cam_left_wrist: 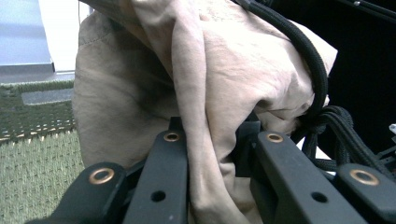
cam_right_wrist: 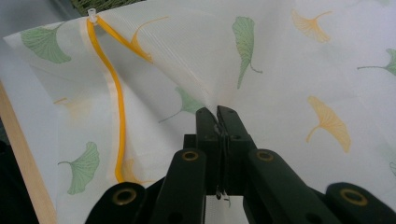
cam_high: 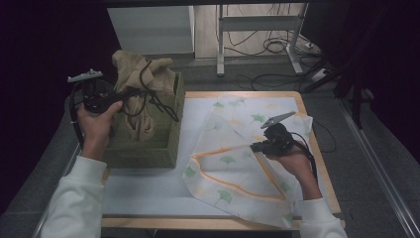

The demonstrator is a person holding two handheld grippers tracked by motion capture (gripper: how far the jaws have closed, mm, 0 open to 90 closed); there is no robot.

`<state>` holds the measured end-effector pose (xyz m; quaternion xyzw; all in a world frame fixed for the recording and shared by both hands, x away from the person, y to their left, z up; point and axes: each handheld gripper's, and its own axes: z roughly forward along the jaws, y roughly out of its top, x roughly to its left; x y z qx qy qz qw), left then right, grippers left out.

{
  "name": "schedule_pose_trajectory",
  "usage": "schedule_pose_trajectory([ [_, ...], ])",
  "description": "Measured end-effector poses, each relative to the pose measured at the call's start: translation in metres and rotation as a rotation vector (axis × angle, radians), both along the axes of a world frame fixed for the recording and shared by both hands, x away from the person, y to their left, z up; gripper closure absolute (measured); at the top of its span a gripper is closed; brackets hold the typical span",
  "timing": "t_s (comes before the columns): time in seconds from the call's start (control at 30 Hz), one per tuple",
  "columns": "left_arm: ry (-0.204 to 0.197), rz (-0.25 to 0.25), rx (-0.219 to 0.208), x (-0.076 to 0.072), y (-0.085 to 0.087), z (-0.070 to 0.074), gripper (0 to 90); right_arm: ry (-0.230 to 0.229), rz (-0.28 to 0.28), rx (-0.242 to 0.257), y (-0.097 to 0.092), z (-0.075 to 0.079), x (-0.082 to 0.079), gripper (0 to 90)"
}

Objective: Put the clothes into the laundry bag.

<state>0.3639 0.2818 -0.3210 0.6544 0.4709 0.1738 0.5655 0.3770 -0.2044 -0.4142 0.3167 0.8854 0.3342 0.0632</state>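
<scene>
In the upper left of the high view, the left gripper (cam_high: 111, 95) is gripping a fold of the beige cloth (cam_high: 141, 94) over the green woven box (cam_high: 168, 144). In the left gripper view the cloth (cam_left_wrist: 210, 84) is running down between the fingers (cam_left_wrist: 170, 154), pinched there. At the right centre of the high view, the right gripper (cam_high: 257, 147) is lying closed on the white leaf-print bag (cam_high: 233, 163), spread on the table (cam_high: 317, 148). In the right gripper view the fingers (cam_right_wrist: 205, 123) are clamping a raised peak of the bag's fabric (cam_right_wrist: 201, 51).
</scene>
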Motion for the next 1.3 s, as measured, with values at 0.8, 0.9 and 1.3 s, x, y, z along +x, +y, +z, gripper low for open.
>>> schedule_pose_trajectory([
  [0.8, -0.087, -0.081, -0.008, -0.034, -0.023, 0.006, 79.5, -0.001, 0.001, -0.002, 0.0, -0.001, 0.001, 87.0],
  [0.9, -0.092, -0.097, -0.009, -0.037, -0.026, 0.006, 79.5, -0.001, 0.002, -0.003, 0.0, -0.001, 0.001, 87.0],
  [1.3, -0.101, -0.136, -0.026, -0.046, -0.035, 0.003, 79.5, 0.0, 0.0, -0.003, 0.0, -0.002, 0.001, 87.0],
])
